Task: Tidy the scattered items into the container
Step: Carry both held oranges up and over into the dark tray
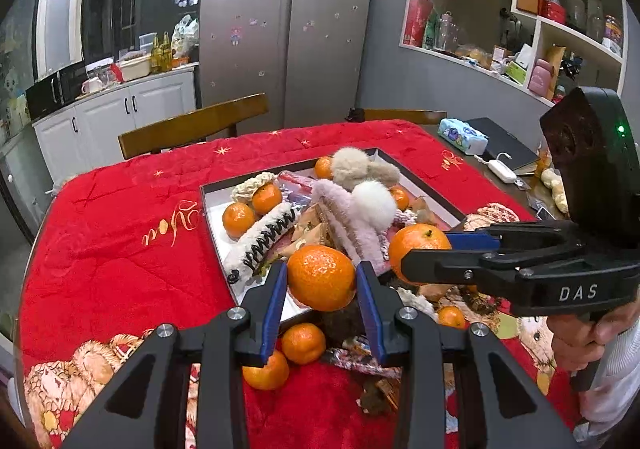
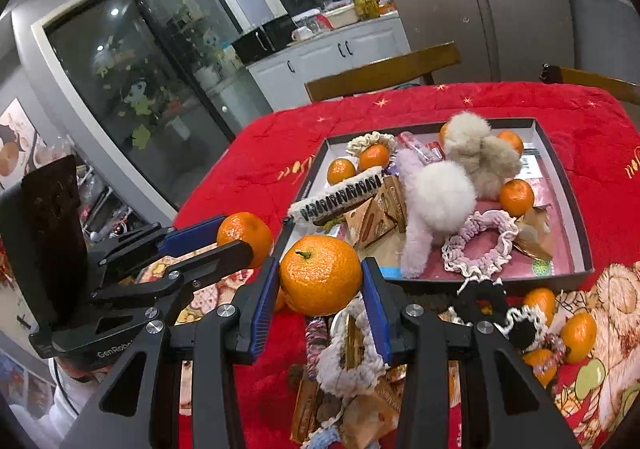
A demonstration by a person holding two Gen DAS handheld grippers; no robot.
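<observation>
**Orange mandarins clamped in both grippers at the tray's near edge**

Orange and glossy, the left mandarin (image 1: 321, 277) sits squarely between the blue pads of the left gripper (image 1: 321, 281), both pads pressing its sides, so the jaws are closed on the fruit. It hangs over the near edge of the tray (image 1: 212, 209). The right mandarin (image 2: 320, 275), stem upward, is pinched the same way in the right gripper (image 2: 320, 281), just short of the tray's near left corner. Each gripper shows in the other's camera with its fruit at the fingertips.

Inside the tray lie more mandarins, a fuzzy white hair clip (image 1: 262, 239), a pink plush hair claw (image 2: 416, 217), a beige pompom (image 2: 476, 153), a ruffled scrunchie (image 2: 480, 245) and what look like snack packets, though the print is too small to read. On the red blanket (image 1: 120, 269) in front of the tray, loose mandarins (image 1: 303, 343), hair ties and wrappers are scattered.
</observation>
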